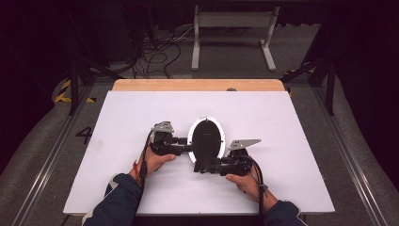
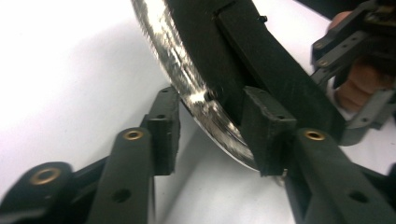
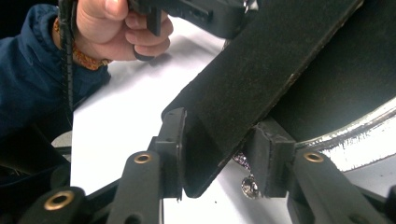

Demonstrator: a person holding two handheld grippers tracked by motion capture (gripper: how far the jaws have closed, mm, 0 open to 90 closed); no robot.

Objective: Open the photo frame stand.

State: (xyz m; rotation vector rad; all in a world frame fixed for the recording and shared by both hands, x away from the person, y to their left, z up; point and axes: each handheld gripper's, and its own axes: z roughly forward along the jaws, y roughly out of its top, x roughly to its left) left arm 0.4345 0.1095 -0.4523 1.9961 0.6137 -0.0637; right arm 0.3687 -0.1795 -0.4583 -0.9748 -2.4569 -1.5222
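Altogether, 1 oval mirror [image 1: 206,140] with a silver rim and a black back lies face down near the middle of 1 white table [image 1: 122,117], with 1 black stand flap [image 3: 261,70] running along its back. 2 grippers work on it, 1 in each hand, and each carries 1 grey three-cornered plate on top.

On the person's left side, the left gripper [image 1: 184,148] is held level and points sideways toward the mirror's left edge; the left hand [image 1: 155,161] wraps its grip from below, the forearm in a dark blue sleeve [image 1: 120,197] coming up from the bottom of the high view. In the left gripper view its 2 jaws straddle the silver rim [image 2: 196,93]: 1 pad sits against the black back, while the other pad stands just beside the rim on the table side, and whether it presses on the rim I cannot tell.

Opposite it, the right gripper [image 1: 201,165] also lies level and points sideways at the mirror's lower end, with the right hand [image 1: 247,182] behind it. In the right gripper view its 2 pads are clamped on the lower end of the stand flap, 1 on each face. The 2 grippers sit close together, their tips near each other at the mirror's lower left.
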